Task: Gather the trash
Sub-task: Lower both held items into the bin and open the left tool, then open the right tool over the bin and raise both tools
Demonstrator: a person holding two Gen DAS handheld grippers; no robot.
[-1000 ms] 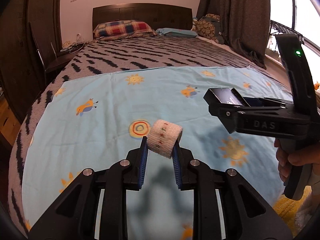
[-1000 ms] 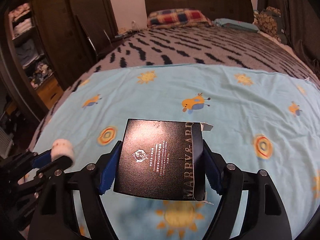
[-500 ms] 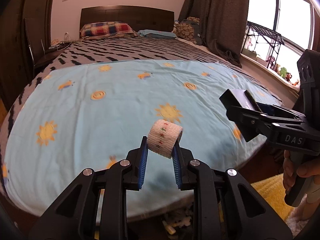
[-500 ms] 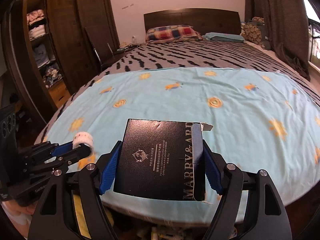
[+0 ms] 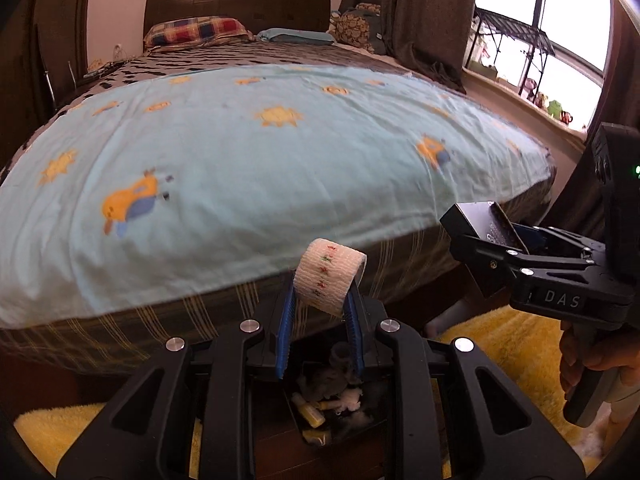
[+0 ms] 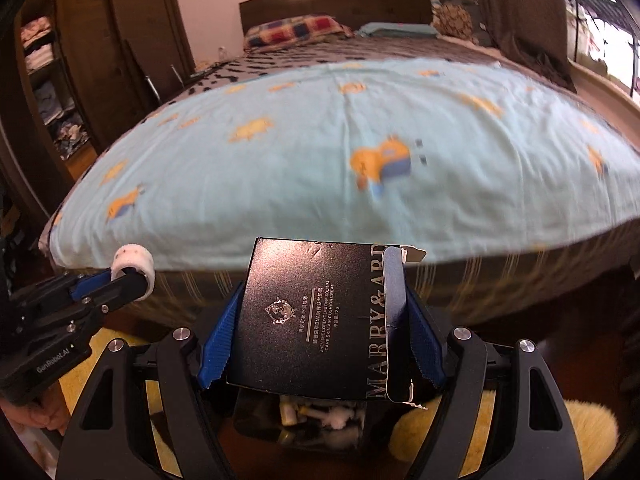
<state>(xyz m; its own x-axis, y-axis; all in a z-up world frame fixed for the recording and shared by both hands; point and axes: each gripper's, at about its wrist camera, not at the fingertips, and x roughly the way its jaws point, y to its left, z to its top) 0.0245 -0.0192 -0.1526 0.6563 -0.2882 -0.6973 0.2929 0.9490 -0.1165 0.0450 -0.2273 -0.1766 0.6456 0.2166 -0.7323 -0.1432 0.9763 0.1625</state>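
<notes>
Low at centre frame, the left gripper (image 5: 320, 312) clamped a white bandage roll (image 5: 329, 276) above a dark trash bin (image 5: 320, 416); the right gripper (image 6: 320, 332) gripped a black box (image 6: 316, 316), with the blue-sheeted bed (image 5: 248, 160) beyond.

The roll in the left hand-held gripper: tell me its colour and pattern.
The roll is cream-white, with a line of small red and green marks along its band; it shows best in the left wrist view.
</notes>
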